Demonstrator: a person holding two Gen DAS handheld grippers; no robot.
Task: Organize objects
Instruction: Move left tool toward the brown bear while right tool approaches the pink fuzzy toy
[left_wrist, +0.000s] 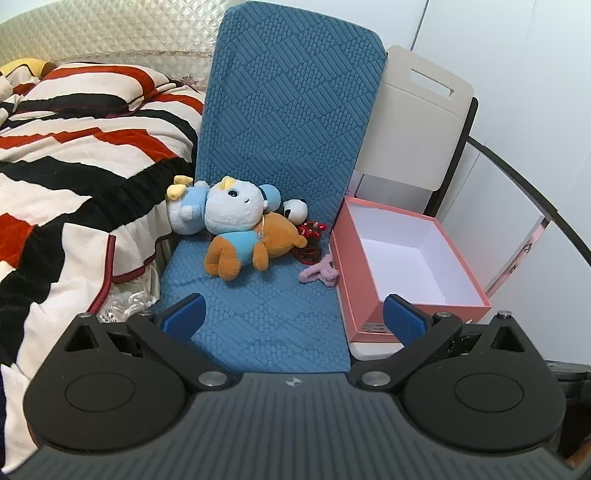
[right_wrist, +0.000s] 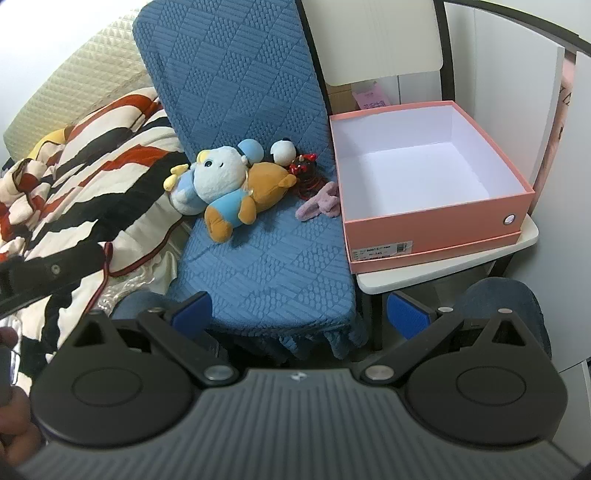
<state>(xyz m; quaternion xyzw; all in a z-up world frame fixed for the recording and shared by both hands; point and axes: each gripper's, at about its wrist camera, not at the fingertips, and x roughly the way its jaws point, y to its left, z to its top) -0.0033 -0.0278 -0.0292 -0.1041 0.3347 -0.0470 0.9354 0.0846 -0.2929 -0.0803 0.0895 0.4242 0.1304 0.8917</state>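
Several toys lie at the back of a blue-covered chair seat (left_wrist: 258, 314) (right_wrist: 273, 266): a white-and-blue plush (left_wrist: 229, 206) (right_wrist: 216, 173), a brown bear plush (left_wrist: 251, 247) (right_wrist: 255, 195), a small panda plush (left_wrist: 297, 210) (right_wrist: 282, 151), a red-black toy (left_wrist: 310, 240) (right_wrist: 304, 173) and a purple fuzzy item (left_wrist: 319, 273) (right_wrist: 321, 201). An empty pink box (left_wrist: 410, 266) (right_wrist: 424, 162) stands on a white chair to the right. My left gripper (left_wrist: 293, 317) is open and empty over the seat's front. My right gripper (right_wrist: 299, 314) is open and empty before the seat's front edge.
A bed with a red, black and white striped blanket (left_wrist: 74, 166) (right_wrist: 92, 155) lies left of the blue chair. The white chair's seat (right_wrist: 443, 266) and backrest (left_wrist: 417, 122) hold the box. A white wall and cabinet panels (left_wrist: 517, 110) are at the right.
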